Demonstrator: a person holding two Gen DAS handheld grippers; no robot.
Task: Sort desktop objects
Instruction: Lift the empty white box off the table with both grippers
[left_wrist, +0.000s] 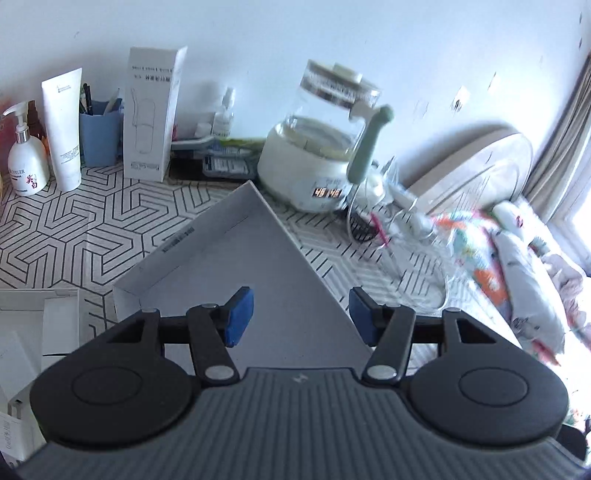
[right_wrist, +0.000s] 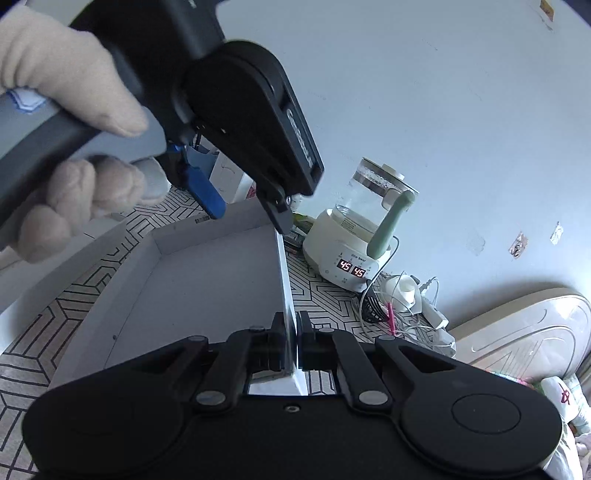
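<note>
A wide, shallow white cardboard box lid (right_wrist: 192, 280) sat mid-worktop (left_wrist: 74, 221), likely light, thin-walled and easily bent. The right gripper (right_wrist: 293, 347) was clenched on its side wall; the left gripper (left_wrist: 301, 314) hung released over it.

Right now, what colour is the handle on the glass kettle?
Pale green handle on the glass kettle, clearest in the right wrist view.

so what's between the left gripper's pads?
Left gripper is open, with the white box's corner and grey inside between its pads. Left wrist view shows it.
</note>
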